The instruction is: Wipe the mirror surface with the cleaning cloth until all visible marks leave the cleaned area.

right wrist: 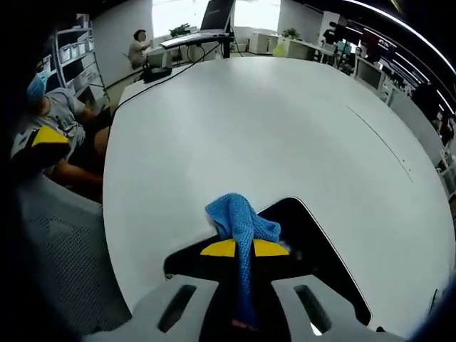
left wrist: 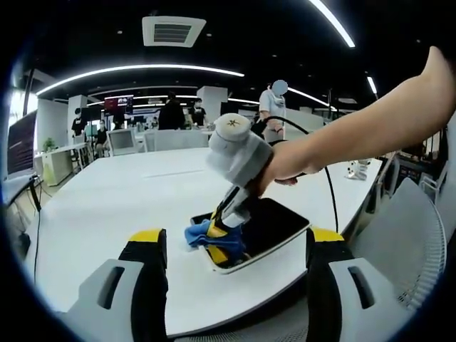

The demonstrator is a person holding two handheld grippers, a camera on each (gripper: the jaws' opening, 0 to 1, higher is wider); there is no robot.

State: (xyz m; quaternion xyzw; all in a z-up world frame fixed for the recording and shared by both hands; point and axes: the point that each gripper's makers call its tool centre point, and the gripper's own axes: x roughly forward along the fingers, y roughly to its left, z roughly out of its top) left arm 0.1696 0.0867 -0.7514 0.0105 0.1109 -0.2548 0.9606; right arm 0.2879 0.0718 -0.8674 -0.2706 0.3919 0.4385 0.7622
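A dark mirror with a white rim lies flat near the front edge of the white table. My right gripper, held by a person's hand, is shut on a blue cleaning cloth and presses it onto the mirror's near left corner. In the right gripper view the cloth bunches ahead of the right gripper over the mirror. My left gripper hangs back off the table edge, open, with nothing between its jaws. One of its yellow fingertips shows at the far left.
The white table stretches wide beyond the mirror. A black cable runs from the right gripper across the table. A mesh chair stands at the right. People and desks fill the room behind.
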